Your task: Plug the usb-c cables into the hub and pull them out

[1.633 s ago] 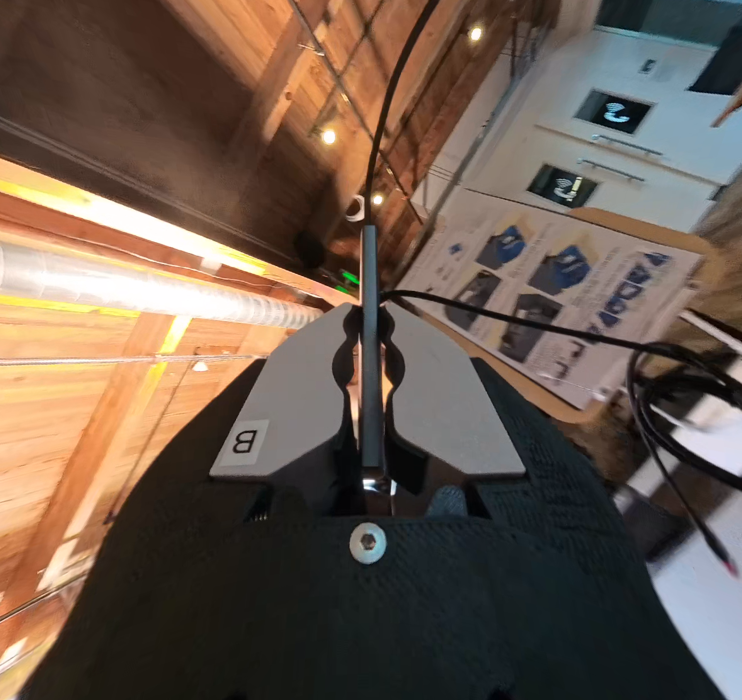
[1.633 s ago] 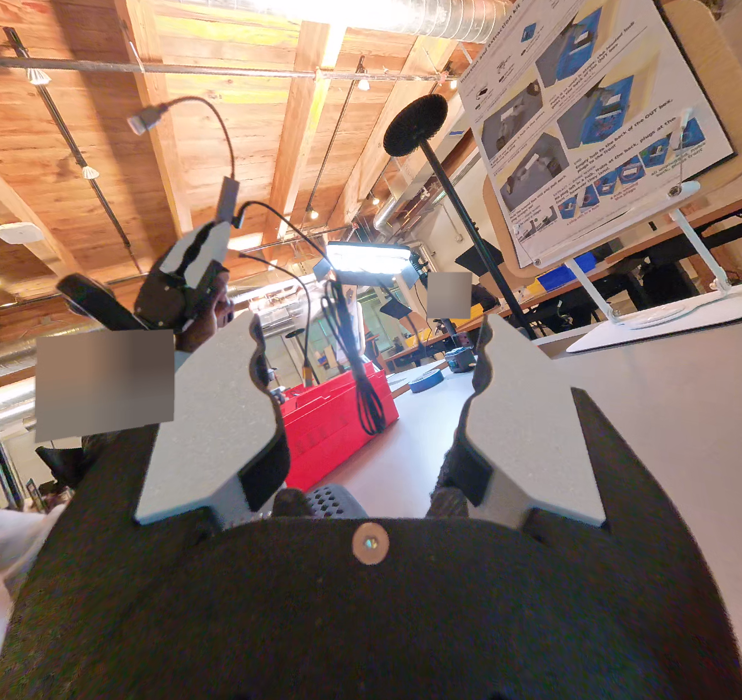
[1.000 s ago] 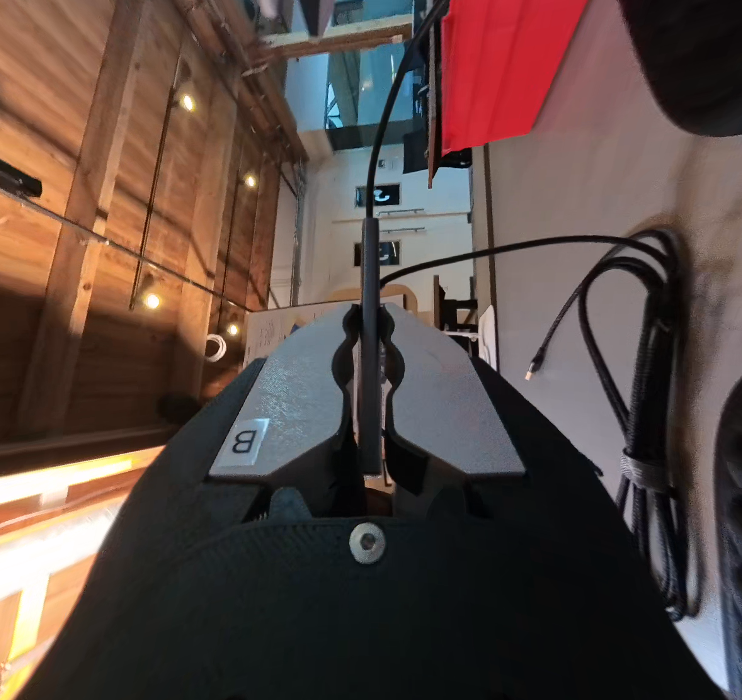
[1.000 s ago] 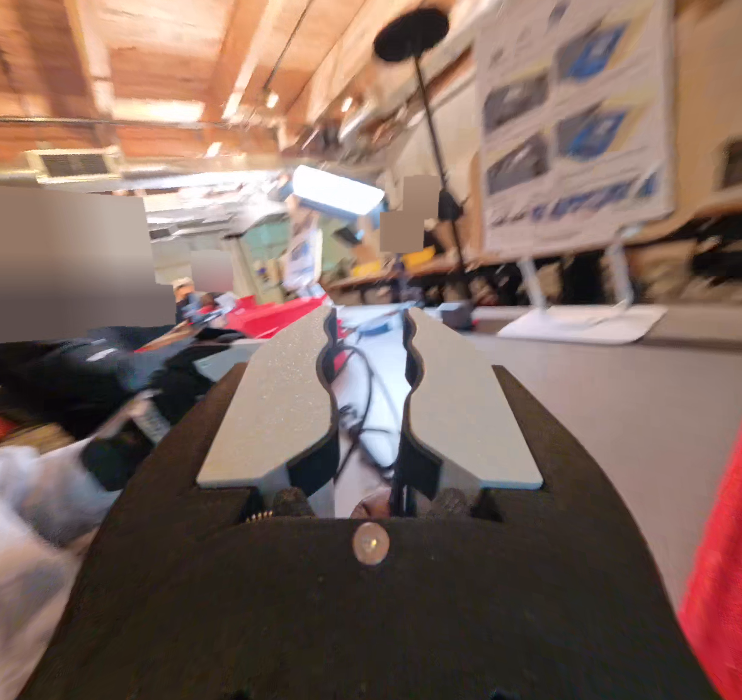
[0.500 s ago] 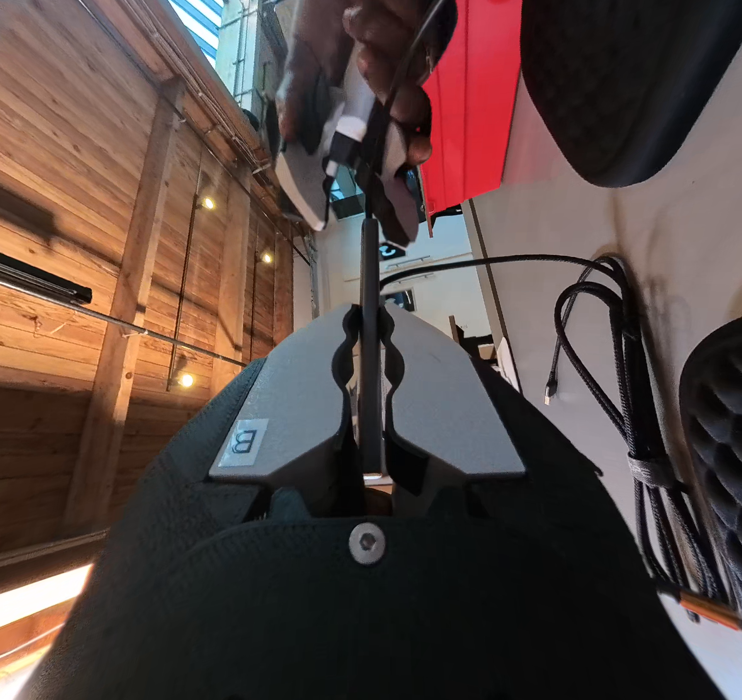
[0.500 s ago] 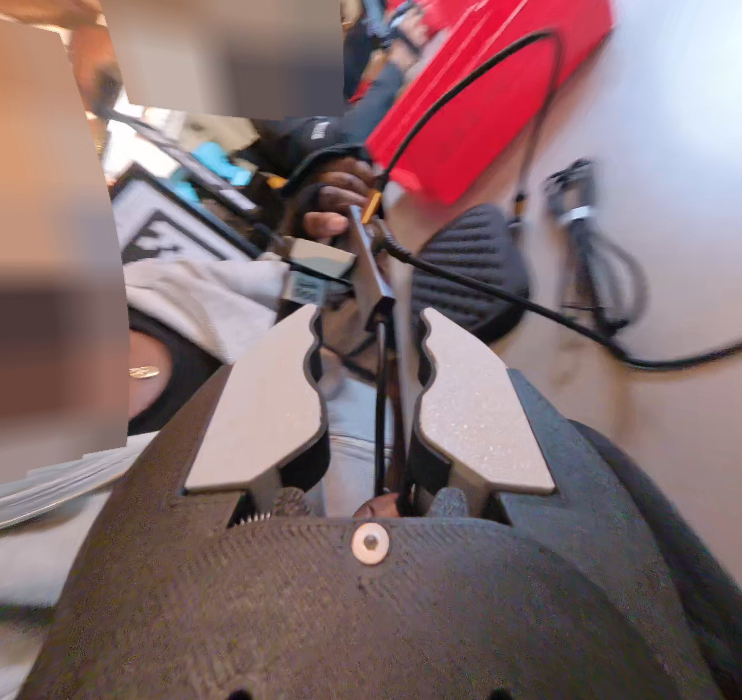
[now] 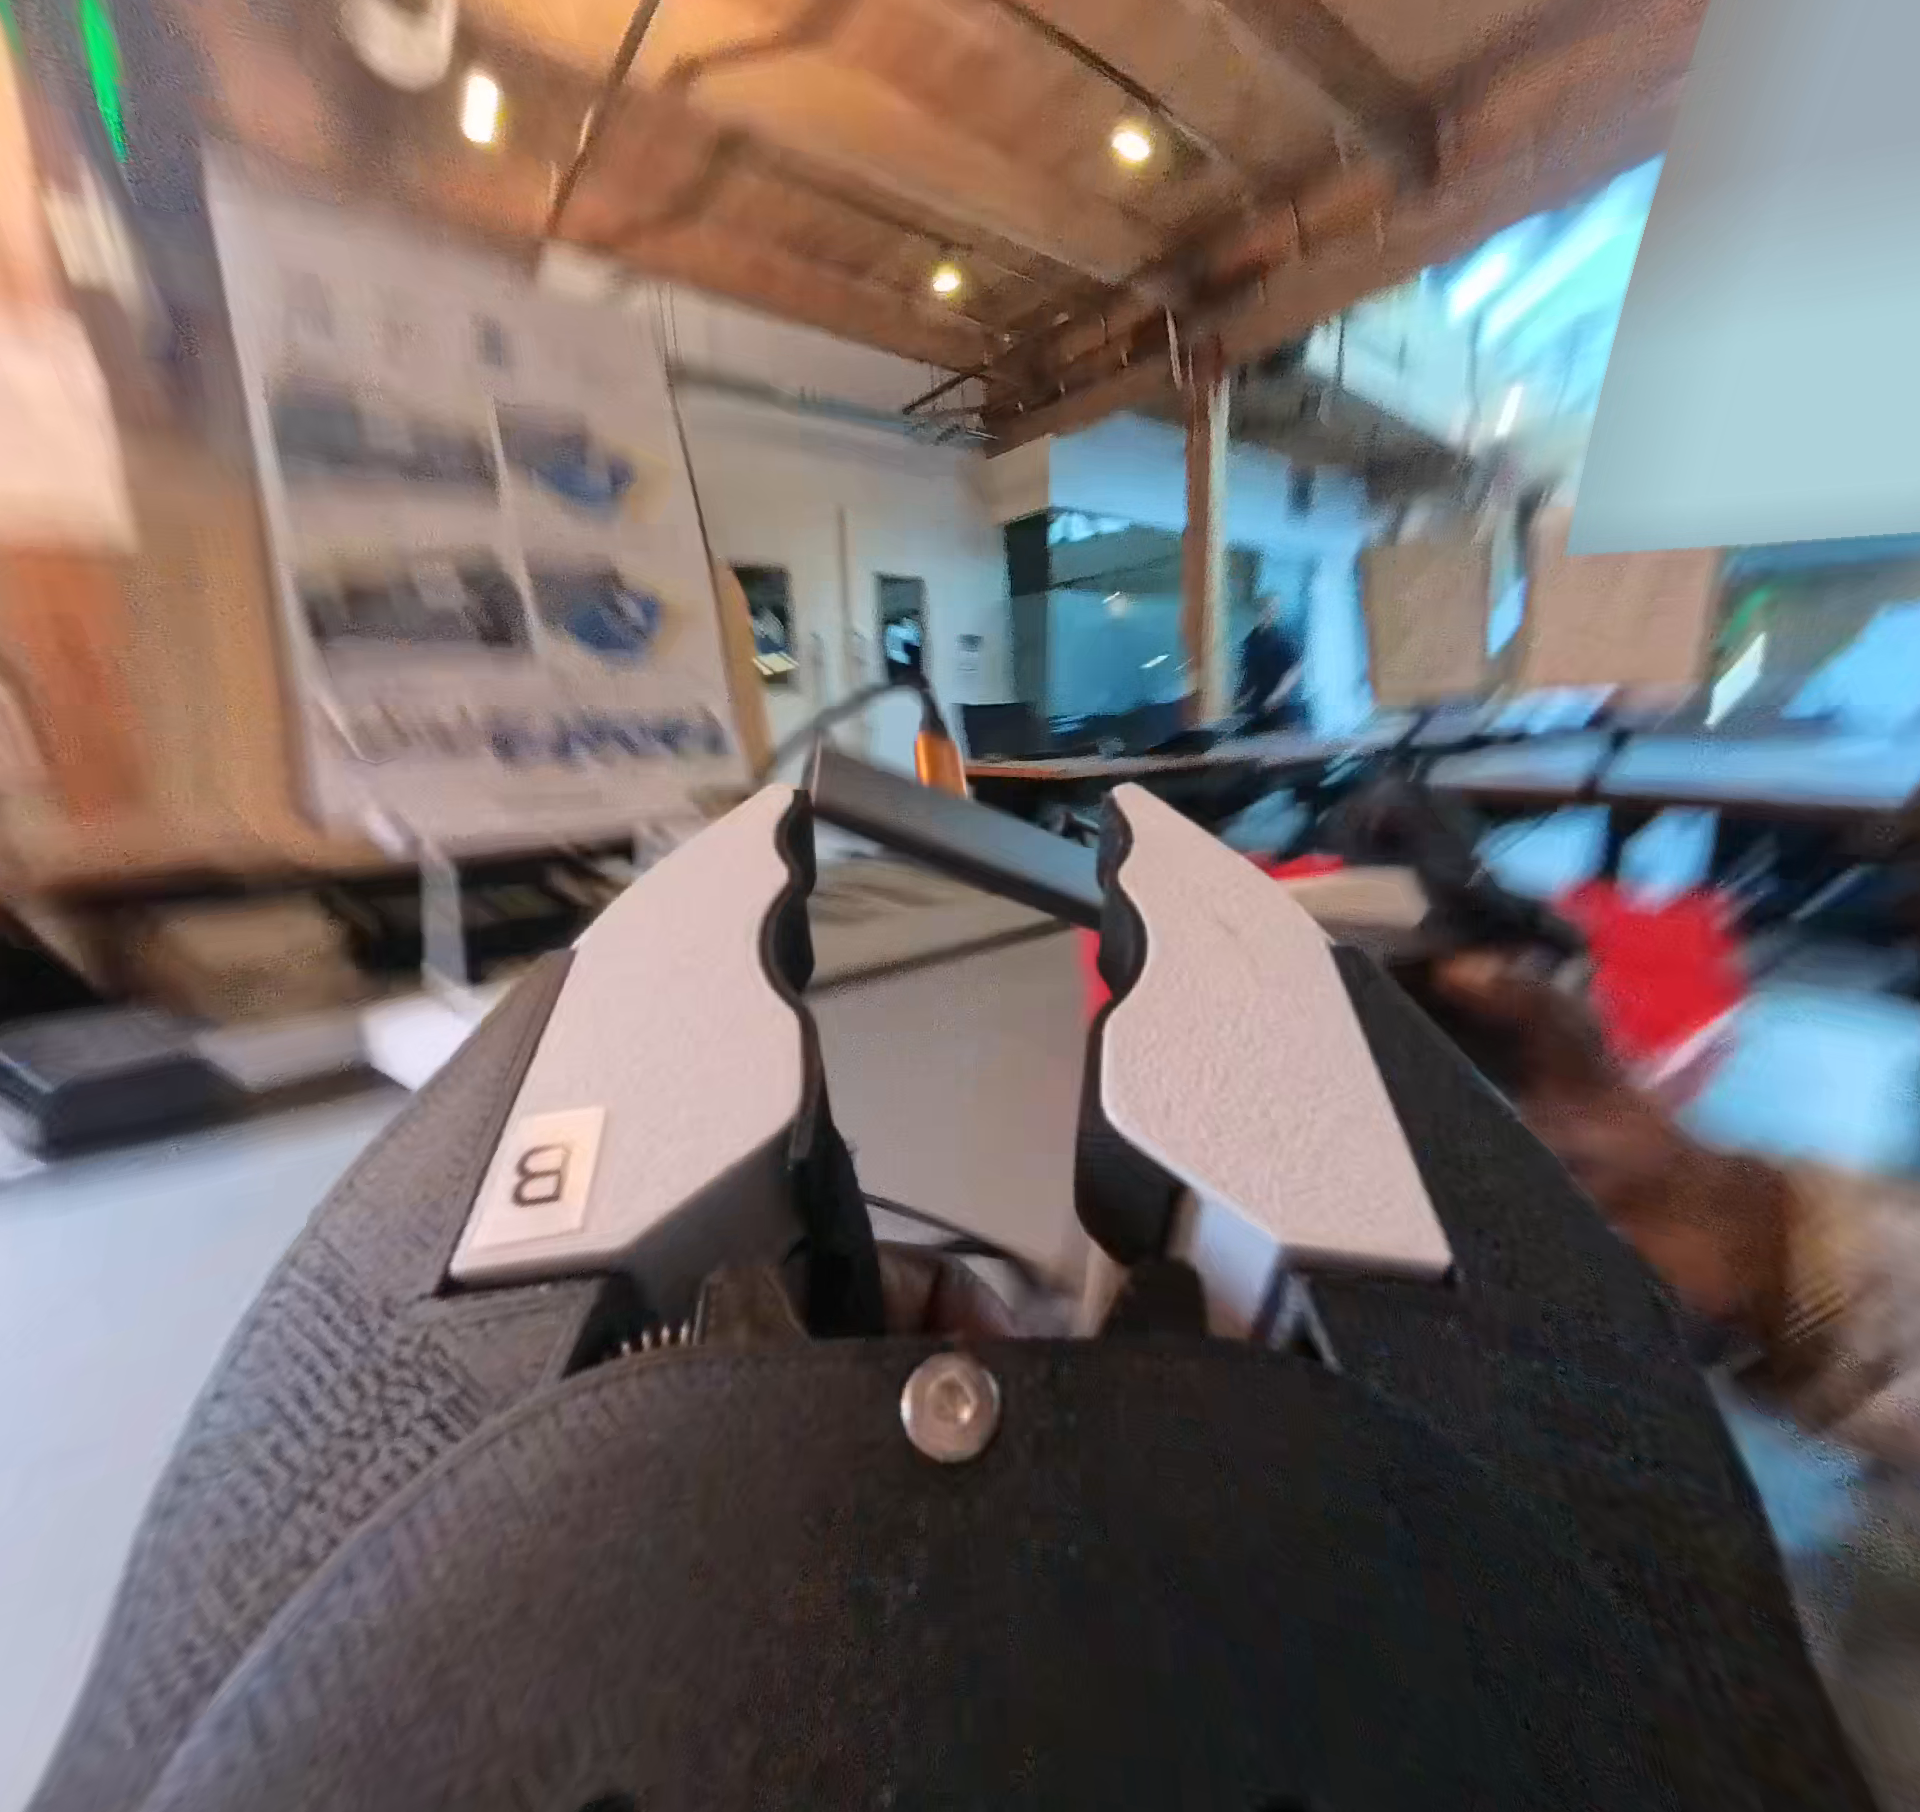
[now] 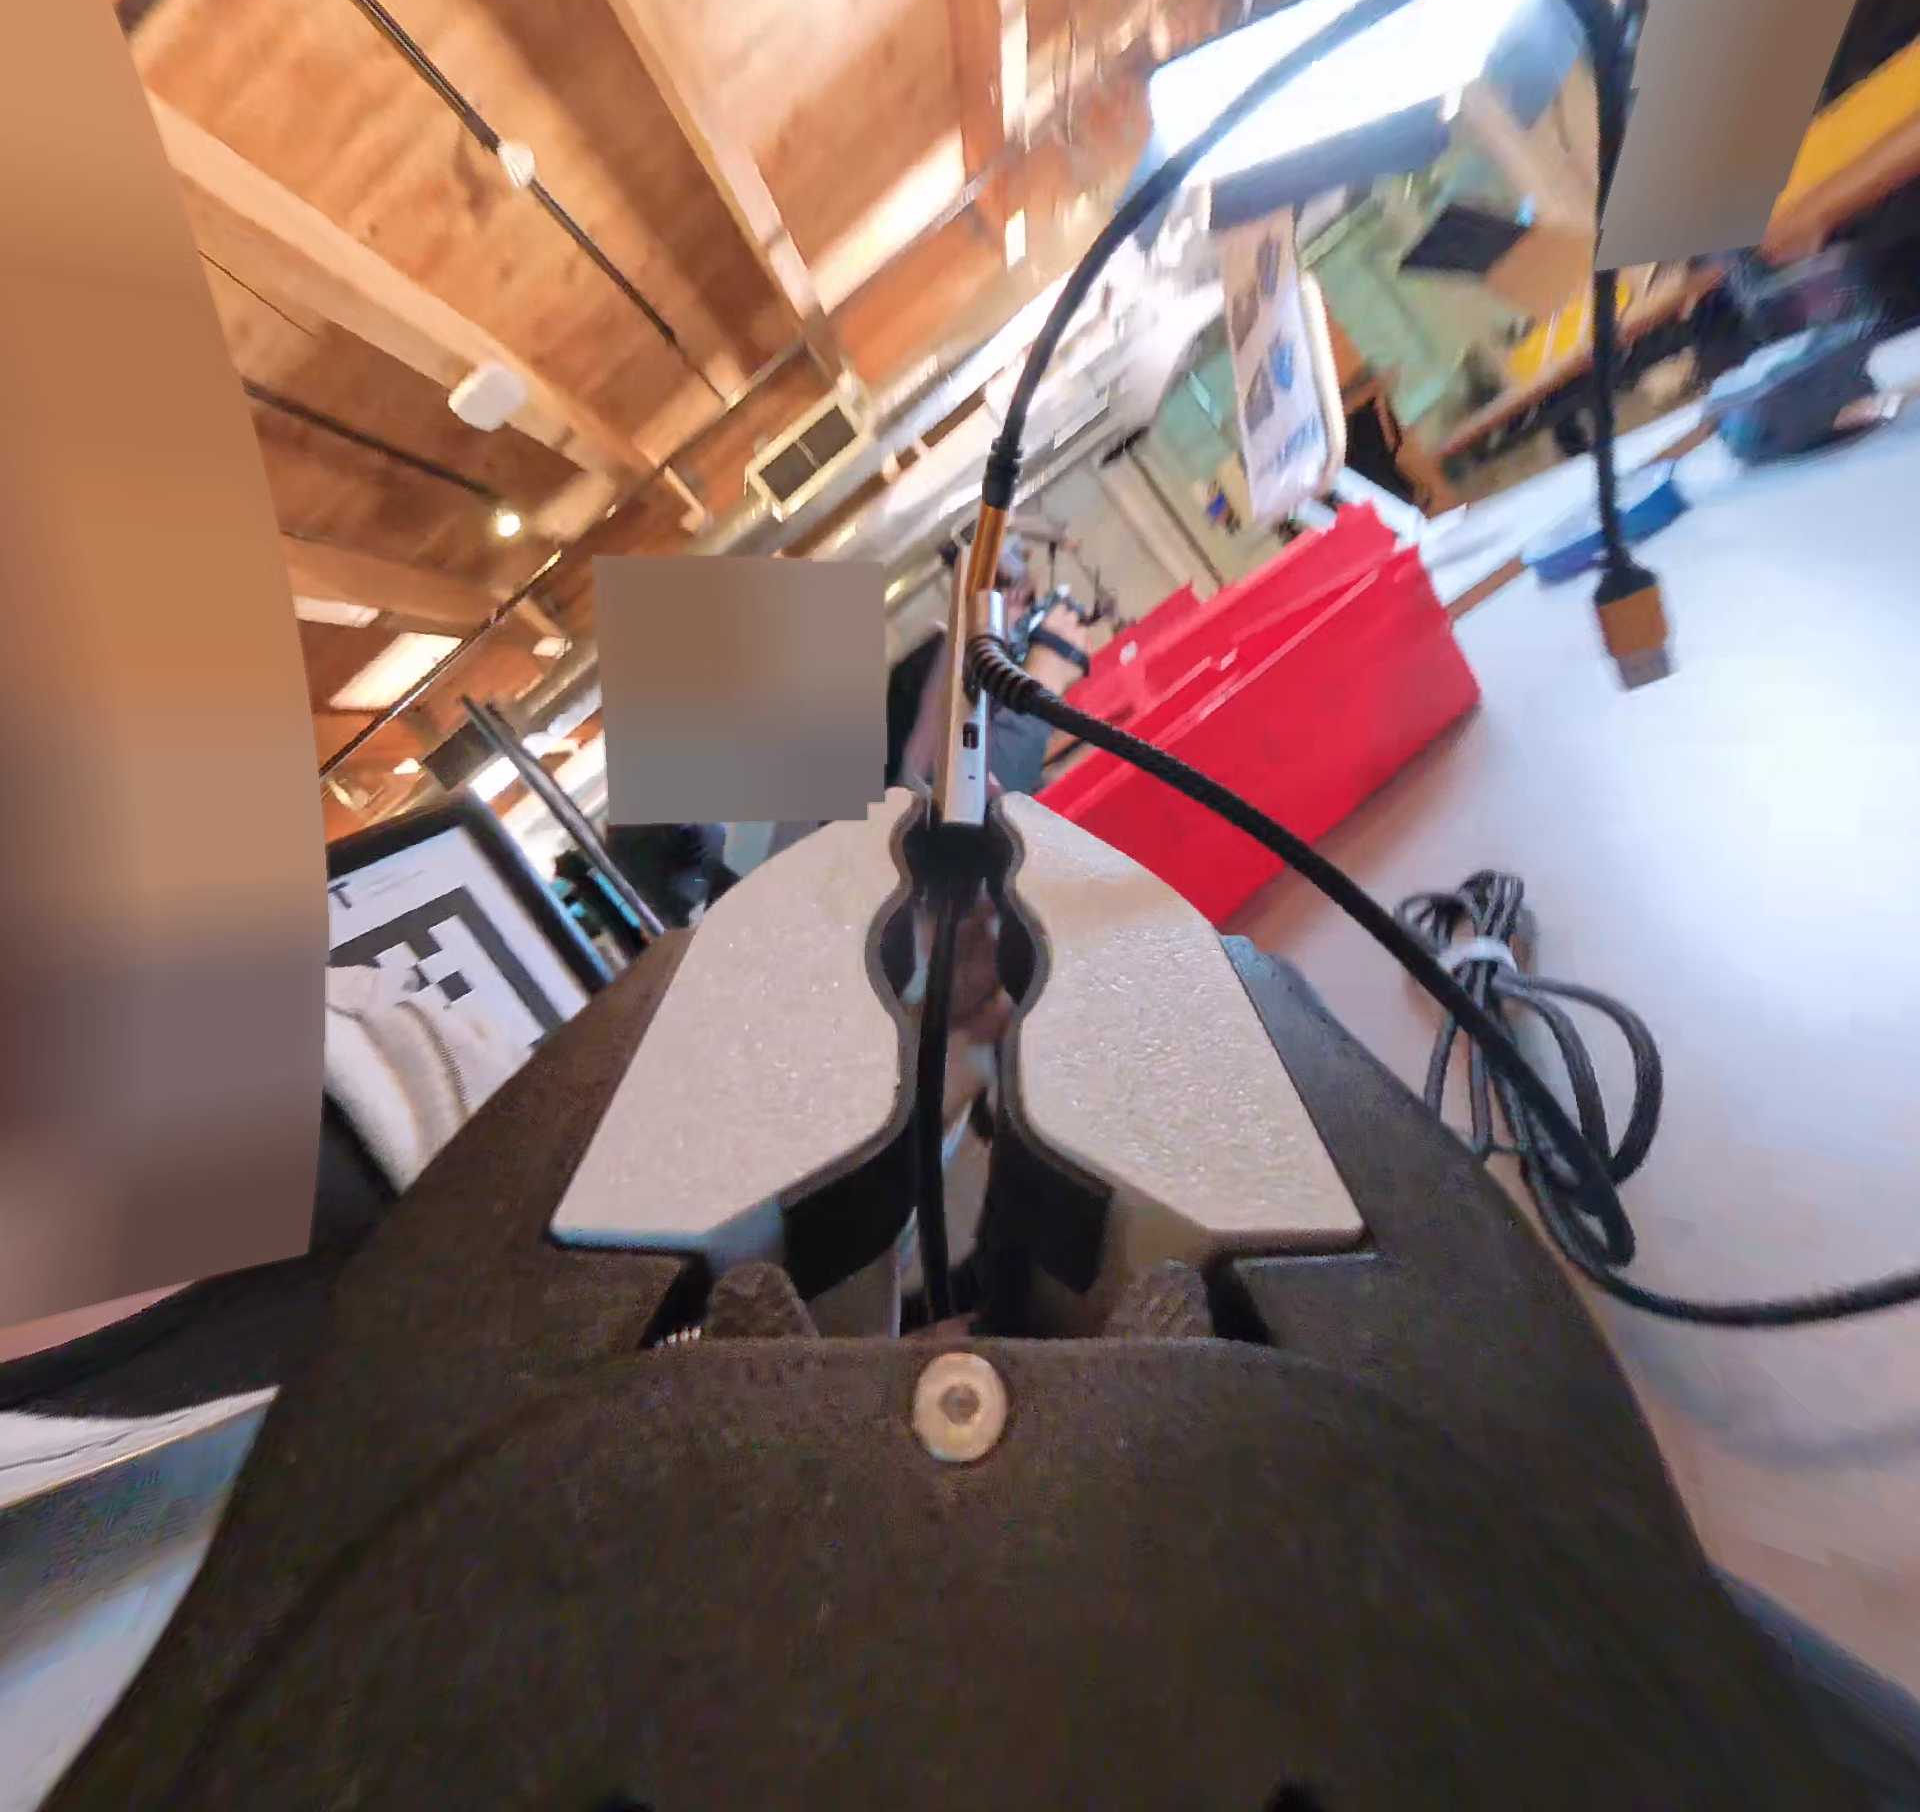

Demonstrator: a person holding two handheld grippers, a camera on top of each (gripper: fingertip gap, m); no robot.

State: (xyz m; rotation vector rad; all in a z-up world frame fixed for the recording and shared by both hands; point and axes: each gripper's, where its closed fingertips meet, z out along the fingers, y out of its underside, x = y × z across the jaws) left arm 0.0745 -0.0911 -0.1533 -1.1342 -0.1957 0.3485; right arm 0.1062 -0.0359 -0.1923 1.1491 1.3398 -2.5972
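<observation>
My right gripper (image 8: 958, 832) is clamped on the hub (image 8: 964, 723), held upright w/ an orange-collared usb-c cable (image 8: 1049, 339) plugged in its top and a braided cable (image 8: 1247, 858) at its side. My left gripper (image 7: 951, 853) jaws stand apart, hub (image 7: 956, 832) crossing just past the tips; contact unclear, view blurred.

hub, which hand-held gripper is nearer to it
Right. The right hand-held gripper is shut on the hub; the left hand-held gripper is open, the hub crossing its gap unclamped.
</observation>
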